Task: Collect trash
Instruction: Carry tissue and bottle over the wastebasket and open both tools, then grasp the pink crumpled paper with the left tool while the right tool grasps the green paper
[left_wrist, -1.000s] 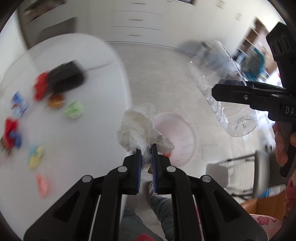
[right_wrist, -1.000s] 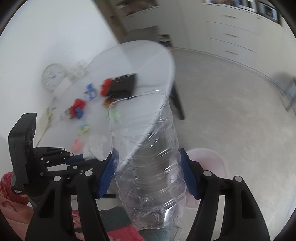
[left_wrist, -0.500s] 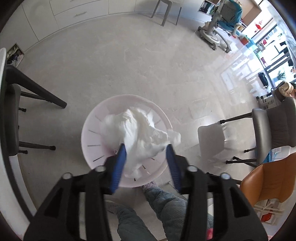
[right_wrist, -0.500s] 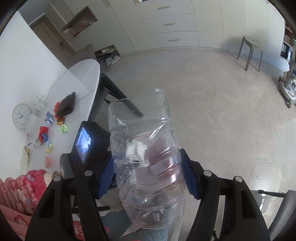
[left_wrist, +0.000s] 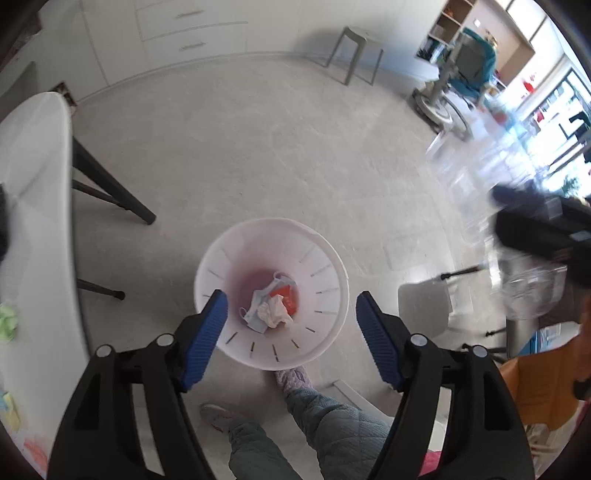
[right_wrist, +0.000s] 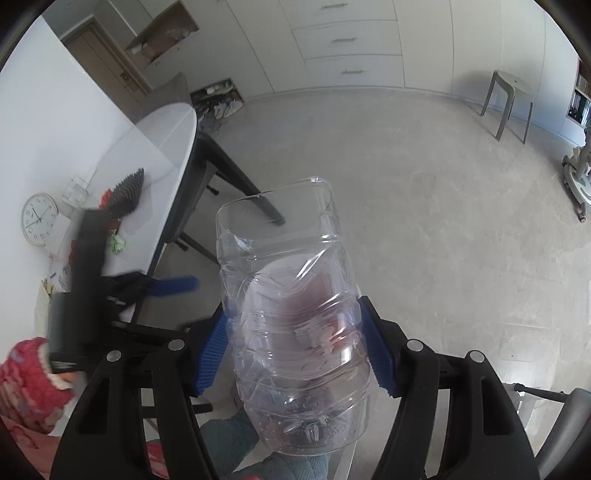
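While the left tongs (left_wrist: 288, 321) hang above the round white plastic waste basket (left_wrist: 328, 273) on the floor, their blue jaws are opening with nothing between them; a crumpled white tissue (left_wrist: 274, 313) lies at the basket's bottom on other scraps. The right tongs (right_wrist: 297, 354) clamp a clear, crushed plastic bottle (right_wrist: 295, 332) beside the white counter (right_wrist: 162, 147).

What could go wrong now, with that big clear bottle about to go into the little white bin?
The plastic bottle, clamped in the right hand-held gripper, looks bulky beside the white bin; it might catch the rim or tip it. The left hand-held gripper, jaws opening and empty, hangs above the bin and could get in the way.
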